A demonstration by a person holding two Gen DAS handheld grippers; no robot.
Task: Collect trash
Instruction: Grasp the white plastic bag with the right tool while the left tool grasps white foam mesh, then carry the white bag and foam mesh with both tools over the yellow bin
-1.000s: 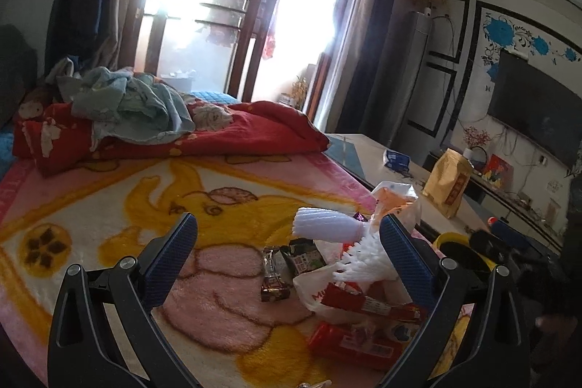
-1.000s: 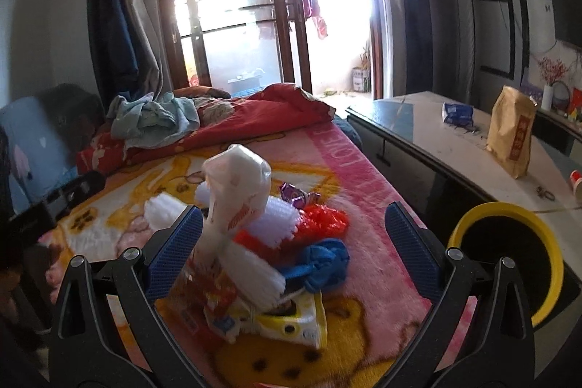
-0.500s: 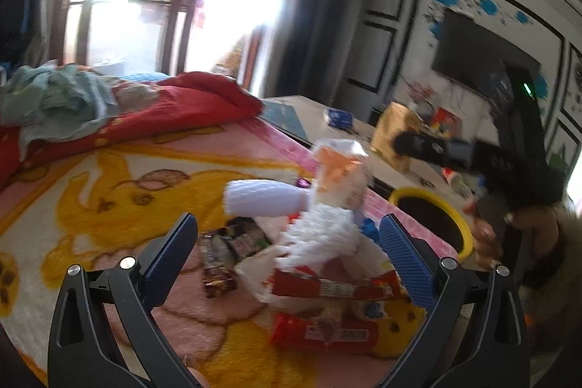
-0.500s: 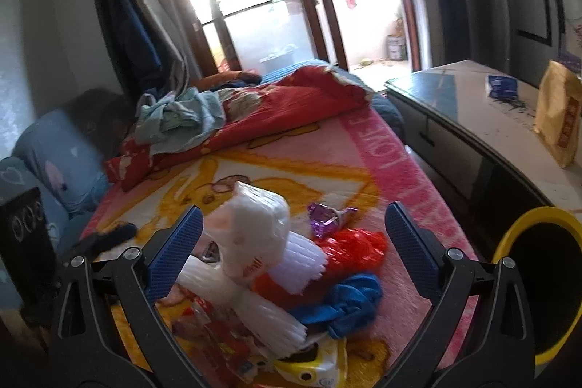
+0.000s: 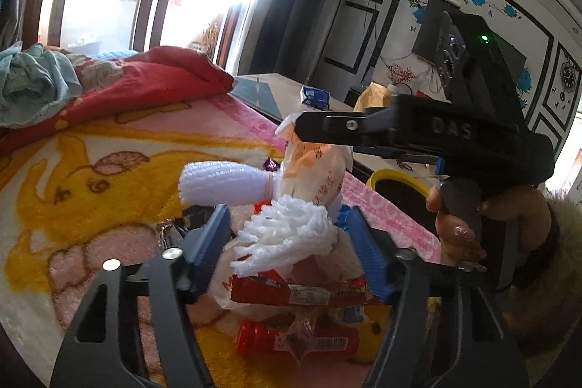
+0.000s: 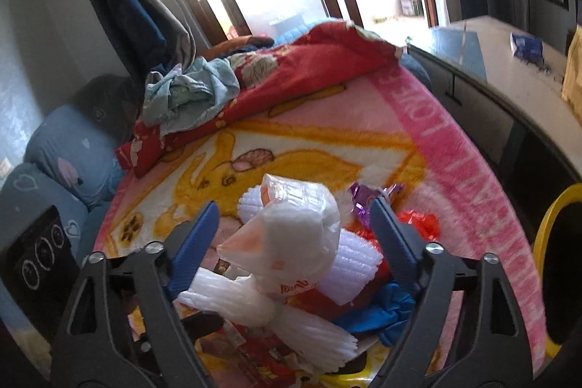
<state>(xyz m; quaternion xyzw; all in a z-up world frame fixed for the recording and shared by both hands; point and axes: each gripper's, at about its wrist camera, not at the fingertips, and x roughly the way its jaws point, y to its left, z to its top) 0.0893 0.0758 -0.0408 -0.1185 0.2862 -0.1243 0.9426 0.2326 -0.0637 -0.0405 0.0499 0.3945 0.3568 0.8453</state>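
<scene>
Your left gripper (image 5: 287,235) is closing, its blue pads on either side of the white foam net (image 5: 287,235) at lower centre of its view; the pads sit just beside the foam, and you cannot tell whether they press it yet. Your right gripper (image 6: 294,235) is closing too, with the white plastic bag (image 6: 294,231) standing between its pads, a gap visible on each side.

The trash lies in one heap on the pink and yellow blanket (image 5: 91,177): a second foam net (image 5: 225,182) above left of the left pads, red wrappers (image 5: 302,290) below them, and in the right wrist view a blue crumpled bag (image 6: 378,310) and a purple wrapper (image 6: 363,199) right of centre.

In the left view your right hand (image 5: 502,217) grips its tool at the right edge. The yellow-rimmed bin (image 5: 396,180) stands just past the blanket's edge, right of centre.
</scene>
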